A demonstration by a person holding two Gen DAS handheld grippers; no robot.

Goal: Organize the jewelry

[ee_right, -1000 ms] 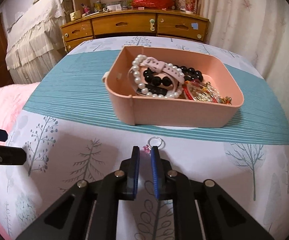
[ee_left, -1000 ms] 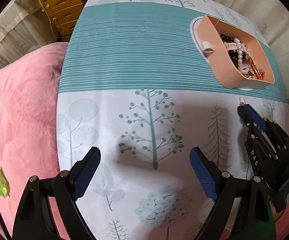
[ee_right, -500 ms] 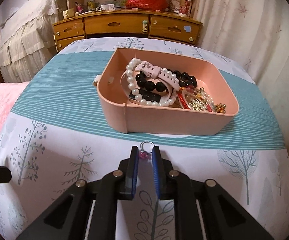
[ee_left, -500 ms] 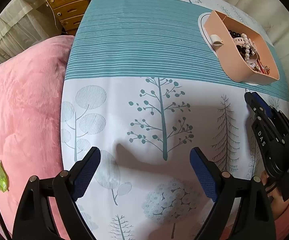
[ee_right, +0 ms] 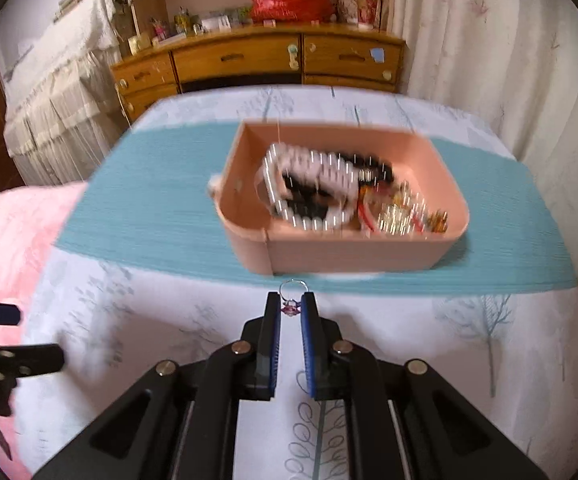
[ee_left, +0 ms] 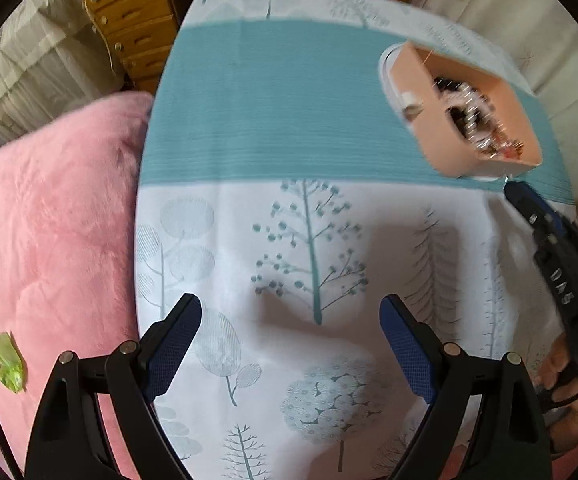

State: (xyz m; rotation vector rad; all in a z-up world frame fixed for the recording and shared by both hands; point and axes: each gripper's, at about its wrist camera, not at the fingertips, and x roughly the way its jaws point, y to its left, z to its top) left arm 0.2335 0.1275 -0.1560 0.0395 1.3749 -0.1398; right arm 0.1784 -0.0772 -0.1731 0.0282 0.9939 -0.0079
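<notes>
A pink tray [ee_right: 353, 254] on the teal band of the tablecloth holds pearl and black bead strands and gold pieces; it also shows blurred in the left wrist view [ee_left: 443, 148]. My right gripper [ee_right: 290, 307] is shut on a small ring with a pink stone [ee_right: 291, 300] and holds it above the cloth, just in front of the tray's near wall. It shows in the left wrist view [ee_left: 519, 192] at the right edge. My left gripper [ee_left: 291, 334] is open and empty over the white tree print.
A pink plush cushion [ee_left: 49, 240] lies left of the table with a small green piece [ee_left: 7, 362] on it. A wooden dresser [ee_right: 257, 60] stands behind the table. A curtain [ee_right: 469, 52] hangs at the right.
My right gripper has lifted with the ring and moved toward the tray. My left gripper has drawn back and up, still open.
</notes>
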